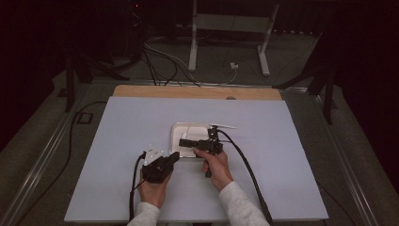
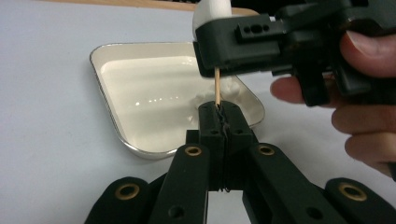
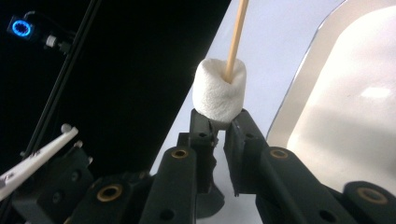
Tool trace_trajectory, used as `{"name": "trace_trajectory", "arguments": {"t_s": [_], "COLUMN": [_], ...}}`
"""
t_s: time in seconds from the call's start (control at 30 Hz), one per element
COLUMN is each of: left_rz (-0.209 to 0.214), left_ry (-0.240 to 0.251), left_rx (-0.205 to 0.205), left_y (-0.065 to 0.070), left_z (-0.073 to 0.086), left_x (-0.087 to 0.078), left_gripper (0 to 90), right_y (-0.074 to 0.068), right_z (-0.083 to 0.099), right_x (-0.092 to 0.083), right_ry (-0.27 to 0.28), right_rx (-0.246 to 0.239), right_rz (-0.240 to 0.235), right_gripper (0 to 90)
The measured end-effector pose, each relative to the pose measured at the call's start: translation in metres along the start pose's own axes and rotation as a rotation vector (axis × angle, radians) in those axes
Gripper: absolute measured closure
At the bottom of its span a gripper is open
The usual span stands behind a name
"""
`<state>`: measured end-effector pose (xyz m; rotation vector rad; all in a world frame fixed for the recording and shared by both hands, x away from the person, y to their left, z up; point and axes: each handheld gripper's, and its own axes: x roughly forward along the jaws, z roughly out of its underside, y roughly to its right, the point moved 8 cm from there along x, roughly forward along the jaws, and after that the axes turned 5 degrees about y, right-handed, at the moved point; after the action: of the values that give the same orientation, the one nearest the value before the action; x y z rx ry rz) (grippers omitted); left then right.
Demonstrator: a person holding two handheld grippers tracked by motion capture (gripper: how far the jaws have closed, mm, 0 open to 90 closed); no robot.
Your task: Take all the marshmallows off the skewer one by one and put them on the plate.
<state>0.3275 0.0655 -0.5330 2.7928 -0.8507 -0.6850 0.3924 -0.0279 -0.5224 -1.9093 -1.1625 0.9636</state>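
While the high view is dim, it places both grippers over a pale desk, the left gripper reaching toward a white tray and the right gripper lying across that tray, its tips just ahead of the left one's.

Along the left gripper view, its fingers are pressed together on the lower end of a thin wooden skewer, which rises straight up from between them. Just above, the right gripper crosses sideways, with a marshmallow poking out over its top. Beyond the fingers the tray looks bare apart from a small white lump by the skewer that I cannot identify.

Looking along the right gripper, its fingers pinch the base of the marshmallow, narrowly parted, with the skewer entering its far face.

Risks, as I judge them: a slanted push could snap the skewer or slide it through the left fingers; too hard a pinch could crush or tear the marshmallow.
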Motion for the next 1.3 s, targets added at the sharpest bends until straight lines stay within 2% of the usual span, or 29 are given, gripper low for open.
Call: {"name": "trace_trajectory", "arguments": {"t_s": [0.4,0.93,1.3], "left_rz": [-0.024,-0.034,-0.047], "left_ry": [-0.024,-0.057,-0.102], "left_rx": [-0.001,0.022,0.011], "left_y": [0.001,0.004,0.005], "left_z": [0.005,0.012,0.026], "left_x": [-0.003,-0.011,-0.022], "left_gripper": [90.0,90.0,90.0], "right_y": [0.004,0.009,0.020], "right_z": [-0.004,-0.014,-0.023], "right_x": [0.000,-0.004,-0.006], "right_ry": [0.021,0.036,0.050], "right_rx": [0.011,0.035,0.066], "right_rz": [0.012,0.023,0.049], "right_gripper": [81.8,81.7,81.7]}}
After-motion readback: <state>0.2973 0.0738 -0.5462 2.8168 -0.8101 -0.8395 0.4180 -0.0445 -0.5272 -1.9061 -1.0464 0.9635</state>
